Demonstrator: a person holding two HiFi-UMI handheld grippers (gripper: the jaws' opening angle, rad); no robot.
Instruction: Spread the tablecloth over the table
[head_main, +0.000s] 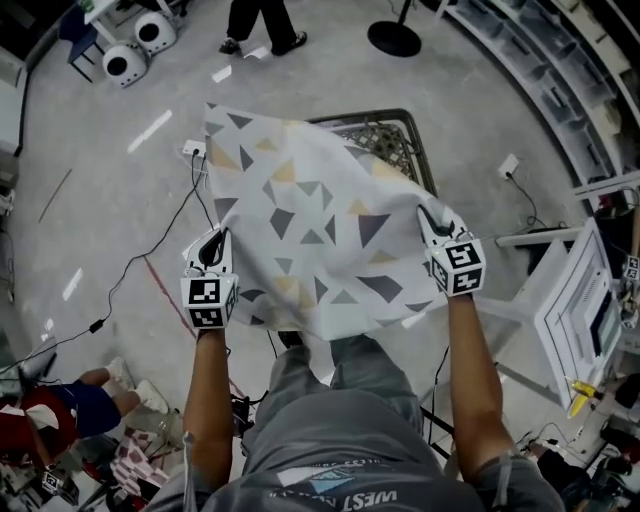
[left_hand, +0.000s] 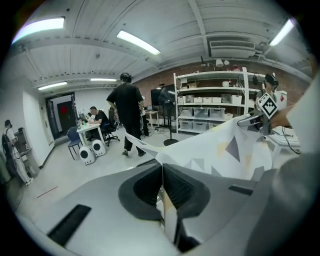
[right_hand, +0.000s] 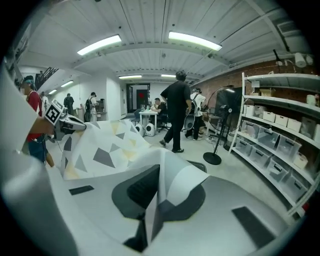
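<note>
The tablecloth (head_main: 310, 225), white with grey and yellow triangles, hangs spread in the air between my two grippers. My left gripper (head_main: 214, 242) is shut on its near left corner, and my right gripper (head_main: 429, 216) is shut on its near right corner. The far edge droops over the dark-framed table (head_main: 414, 142), most of which is hidden under it. In the left gripper view the cloth (left_hand: 220, 147) runs from the shut jaws toward the right gripper (left_hand: 249, 119). In the right gripper view the cloth (right_hand: 107, 145) folds over the jaws, with the left gripper (right_hand: 80, 126) beyond it.
A person in black (head_main: 262, 25) walks past the table's far side. A fan stand base (head_main: 393, 38) and storage shelves (right_hand: 280, 130) are at the right. White equipment (head_main: 575, 300) stands close on my right. Cables (head_main: 150, 250) cross the floor at the left.
</note>
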